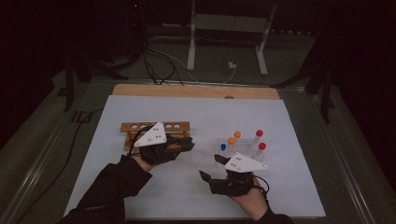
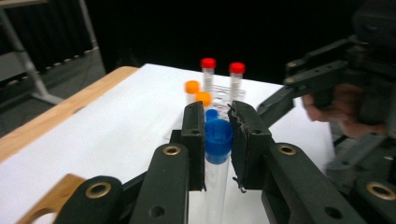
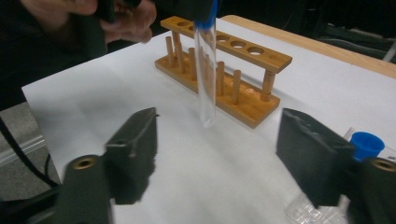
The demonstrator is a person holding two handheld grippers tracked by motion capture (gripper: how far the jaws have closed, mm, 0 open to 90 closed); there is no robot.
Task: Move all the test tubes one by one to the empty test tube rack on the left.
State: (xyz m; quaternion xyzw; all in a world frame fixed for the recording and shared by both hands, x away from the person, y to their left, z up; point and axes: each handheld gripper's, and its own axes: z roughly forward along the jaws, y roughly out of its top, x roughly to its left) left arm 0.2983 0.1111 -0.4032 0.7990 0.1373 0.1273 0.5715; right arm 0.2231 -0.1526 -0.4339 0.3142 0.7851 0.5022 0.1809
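My left gripper [image 2: 217, 133] is shut on a clear test tube with a blue cap [image 2: 218, 140], gripping it just under the cap. The tube [image 3: 206, 70] hangs upright above the white sheet, in front of the wooden tube rack [image 3: 243, 100]. In the high view the left gripper [image 1: 189, 142] sits at the right end of that rack [image 1: 140, 127]. My right gripper [image 3: 219, 154] is open with nothing between its jaws, and it hovers near the front [image 1: 211, 168]. A clear plastic rack [image 1: 243, 148] to the right holds tubes with orange caps [image 1: 237, 134], red caps [image 1: 259, 133] and a blue cap [image 1: 223, 146].
A white sheet [image 1: 205, 112] covers a wooden table [image 1: 196, 90]. Beyond the table's far edge stand white metal stand legs [image 1: 191, 46], and black cables [image 1: 149, 60] trail over the dark floor. The wooden rack's holes [image 3: 238, 44] have no tubes in them.
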